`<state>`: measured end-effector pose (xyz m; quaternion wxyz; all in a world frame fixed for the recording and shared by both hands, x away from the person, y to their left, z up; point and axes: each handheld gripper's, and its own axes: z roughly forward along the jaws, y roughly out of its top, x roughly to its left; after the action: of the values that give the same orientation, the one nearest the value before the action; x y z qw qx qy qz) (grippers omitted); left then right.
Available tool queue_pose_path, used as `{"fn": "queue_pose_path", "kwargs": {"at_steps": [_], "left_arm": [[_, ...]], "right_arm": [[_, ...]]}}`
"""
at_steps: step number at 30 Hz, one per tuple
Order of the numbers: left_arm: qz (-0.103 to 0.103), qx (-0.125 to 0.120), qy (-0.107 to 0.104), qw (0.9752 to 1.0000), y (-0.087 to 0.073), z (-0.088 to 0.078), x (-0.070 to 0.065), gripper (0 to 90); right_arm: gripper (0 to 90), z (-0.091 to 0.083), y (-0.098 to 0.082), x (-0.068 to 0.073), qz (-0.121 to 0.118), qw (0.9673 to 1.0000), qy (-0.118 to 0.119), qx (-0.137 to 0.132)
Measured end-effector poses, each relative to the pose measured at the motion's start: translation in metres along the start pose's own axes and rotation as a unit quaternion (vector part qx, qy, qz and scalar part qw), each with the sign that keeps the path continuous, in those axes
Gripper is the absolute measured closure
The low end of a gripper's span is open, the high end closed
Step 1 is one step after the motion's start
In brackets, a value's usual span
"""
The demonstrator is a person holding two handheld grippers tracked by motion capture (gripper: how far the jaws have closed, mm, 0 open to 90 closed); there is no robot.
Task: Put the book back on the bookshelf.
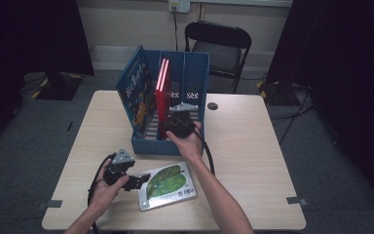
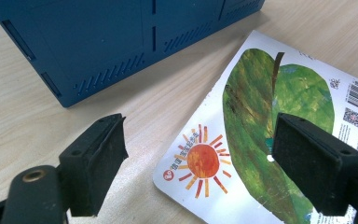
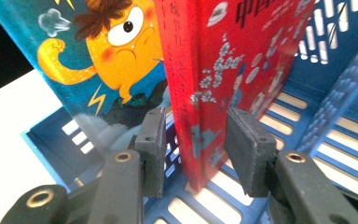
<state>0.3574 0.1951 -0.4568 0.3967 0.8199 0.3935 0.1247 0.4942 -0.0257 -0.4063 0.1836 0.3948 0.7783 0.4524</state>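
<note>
A blue file box (image 1: 196, 80) stands on the table. A blue picture book (image 1: 136, 92) leans against its left side, and a red book (image 1: 162, 90) stands upright beside it. My right gripper (image 1: 169, 127) reaches into the box from the front. In the right gripper view the red book (image 3: 242, 56) sits between the pads of the right gripper (image 3: 198, 126), which stand a little off it on both sides. A white book with a green leaf (image 1: 168, 185) lies flat near the front edge. My left gripper (image 1: 143, 179) is open at its left edge, and the leaf book (image 2: 261, 107) lies under the open jaws.
The wooden table (image 1: 253, 146) has bare room to the right of the box and at its far left. A black folding chair (image 1: 219, 46) stands behind the table. A small round cable hole (image 1: 212, 106) lies just right of the box.
</note>
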Motion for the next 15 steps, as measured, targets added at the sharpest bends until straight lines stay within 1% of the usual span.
{"fn": "queue_pose_path", "kwargs": {"at_steps": [1,2,3,4,5,6,7,8,10,11,12,13,14,15], "left_arm": [[0.0,0.0,0.0,1.0,0.0,0.0,0.0,17.4],[-0.002,0.0,0.003,1.0,0.0,0.0,0.0,17.6],[-0.002,0.0,0.003,1.0,0.0,0.0,0.0,17.6],[-0.002,0.002,0.005,1.0,0.0,-0.001,0.002,17.7],[-0.002,0.002,0.008,1.0,0.0,-0.001,0.002,17.9],[-0.008,0.0,0.009,0.9999,0.0,-0.001,0.002,18.1],[-0.008,0.0,0.009,0.9999,0.0,-0.001,0.002,18.2],[-0.007,0.002,0.013,0.9999,-0.001,-0.001,0.003,18.2],[-0.01,0.0,0.015,0.9998,-0.001,-0.002,0.002,18.6],[-0.008,0.004,0.02,0.9998,-0.002,-0.004,0.003,18.8],[-0.01,0.002,0.023,0.9997,-0.003,-0.004,0.003,18.9],[-0.012,0.001,0.026,0.9996,-0.003,-0.004,0.003,19.1],[-0.012,0.001,0.026,0.9996,-0.003,-0.004,0.003,19.2],[-0.02,0.0,0.021,0.9996,-0.005,-0.006,0.004,19.2]], "right_arm": [[59.1,0.0,0.0,0.0,0.0,1.0,0.0,0.0],[58.2,-0.006,-0.001,0.0,-0.004,1.0,0.005,-0.001],[58.2,-0.006,-0.001,0.0,-0.004,1.0,0.005,-0.001],[57.8,-0.012,-0.002,-0.001,-0.012,0.9999,0.012,0.0],[56.0,-0.015,-0.002,-0.001,-0.016,0.9998,0.012,-0.001],[55.4,-0.018,-0.003,-0.001,-0.019,0.9997,0.012,-0.004],[55.4,-0.018,-0.003,-0.001,-0.019,0.9997,0.012,-0.004],[55.3,-0.022,-0.003,-0.001,-0.019,0.9997,0.017,-0.005],[53.7,-0.033,-0.004,-0.002,-0.028,0.9992,0.026,-0.012],[52.9,-0.037,-0.005,-0.001,-0.034,0.999,0.028,-0.013],[52.4,-0.042,-0.006,-0.001,-0.04,0.9987,0.027,-0.014],[52.3,-0.046,-0.006,-0.001,-0.042,0.9985,0.032,-0.014],[52.3,-0.046,-0.006,-0.001,-0.042,0.9985,0.032,-0.014],[50.2,-0.055,-0.009,0.0,-0.046,0.9981,0.037,-0.013]]}}
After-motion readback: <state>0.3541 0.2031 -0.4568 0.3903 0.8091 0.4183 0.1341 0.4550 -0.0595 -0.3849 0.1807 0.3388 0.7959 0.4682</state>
